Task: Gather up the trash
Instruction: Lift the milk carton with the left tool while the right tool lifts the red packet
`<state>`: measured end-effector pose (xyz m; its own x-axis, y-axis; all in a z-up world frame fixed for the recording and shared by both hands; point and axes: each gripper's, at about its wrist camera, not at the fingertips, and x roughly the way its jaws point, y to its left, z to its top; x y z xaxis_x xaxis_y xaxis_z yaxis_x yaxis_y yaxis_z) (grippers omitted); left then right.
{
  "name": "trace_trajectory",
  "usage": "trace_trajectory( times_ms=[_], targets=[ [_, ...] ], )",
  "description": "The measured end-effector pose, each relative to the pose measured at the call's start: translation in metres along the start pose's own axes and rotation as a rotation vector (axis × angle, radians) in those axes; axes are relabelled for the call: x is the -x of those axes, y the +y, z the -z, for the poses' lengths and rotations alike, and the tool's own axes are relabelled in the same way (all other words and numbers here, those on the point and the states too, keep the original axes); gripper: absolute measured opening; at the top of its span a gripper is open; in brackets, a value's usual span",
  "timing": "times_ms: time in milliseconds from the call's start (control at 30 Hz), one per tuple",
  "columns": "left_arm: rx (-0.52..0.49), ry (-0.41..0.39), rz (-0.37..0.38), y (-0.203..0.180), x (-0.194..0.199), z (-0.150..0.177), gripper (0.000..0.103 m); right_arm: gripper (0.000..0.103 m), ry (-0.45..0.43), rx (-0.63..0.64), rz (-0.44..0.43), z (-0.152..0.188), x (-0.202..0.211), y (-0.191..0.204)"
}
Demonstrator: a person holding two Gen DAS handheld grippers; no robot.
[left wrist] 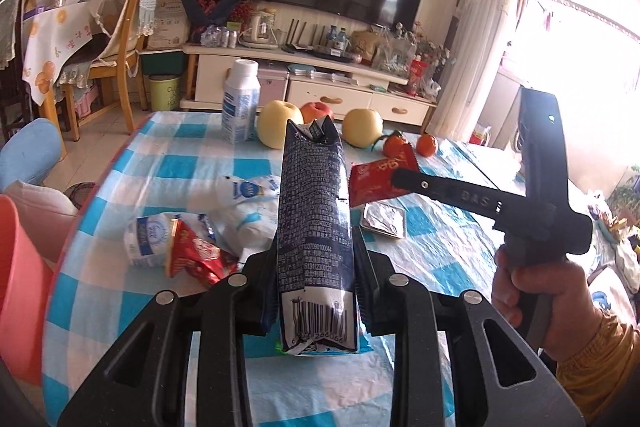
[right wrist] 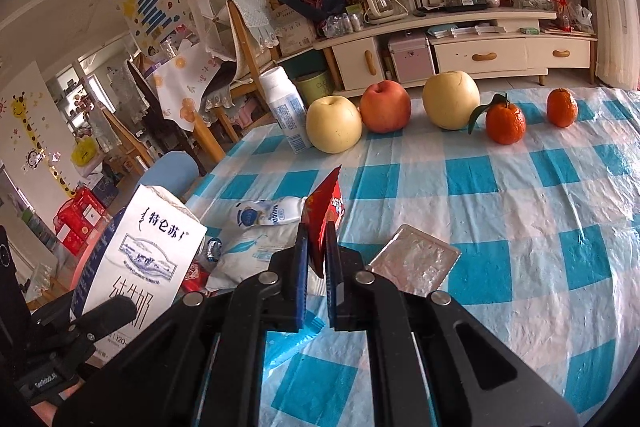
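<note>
My left gripper point(left wrist: 316, 267) is shut on a blue and white milk carton point(left wrist: 316, 219), held above the checked tablecloth; the carton also shows in the right wrist view point(right wrist: 140, 255). My right gripper point(right wrist: 316, 247) is shut on a red snack wrapper point(right wrist: 324, 215), which also shows in the left wrist view point(left wrist: 380, 179). On the cloth lie a white milk pouch point(left wrist: 240, 199), a crumpled white wrapper point(left wrist: 148, 239), another red wrapper point(left wrist: 196, 259) and a silver foil lid point(right wrist: 416, 259).
A white bottle point(right wrist: 286, 107), two yellow pears point(right wrist: 334, 125), a red apple point(right wrist: 386, 107) and two tangerines point(right wrist: 505, 123) stand along the table's far edge. A pink bin point(left wrist: 20, 287) is at the left. Chairs and a TV cabinet stand beyond.
</note>
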<state>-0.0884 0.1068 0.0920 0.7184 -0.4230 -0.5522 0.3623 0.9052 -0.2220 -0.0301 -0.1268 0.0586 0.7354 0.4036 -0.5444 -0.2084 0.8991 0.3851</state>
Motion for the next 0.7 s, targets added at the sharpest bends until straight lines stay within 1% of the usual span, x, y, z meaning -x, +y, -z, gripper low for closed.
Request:
trace_trajectory(
  times_ms=[167, 333, 500, 700],
  targets=[
    [0.043, -0.033, -0.025, 0.023, 0.015, -0.004, 0.032, 0.009, -0.005, 0.034, -0.024, -0.001, 0.002, 0.028],
    [0.095, -0.069, -0.065, 0.049, 0.03, -0.008, 0.032, 0.009, -0.009, 0.062, -0.071, -0.005, 0.004, 0.061],
    [0.154, -0.115, -0.127, 0.081, 0.048, -0.012, 0.032, 0.009, -0.002, 0.089, -0.138, -0.004, -0.002, 0.101],
    [0.25, -0.171, -0.229, 0.129, 0.073, -0.011, 0.032, 0.009, 0.026, 0.152, -0.224, -0.003, -0.017, 0.162]
  ],
)
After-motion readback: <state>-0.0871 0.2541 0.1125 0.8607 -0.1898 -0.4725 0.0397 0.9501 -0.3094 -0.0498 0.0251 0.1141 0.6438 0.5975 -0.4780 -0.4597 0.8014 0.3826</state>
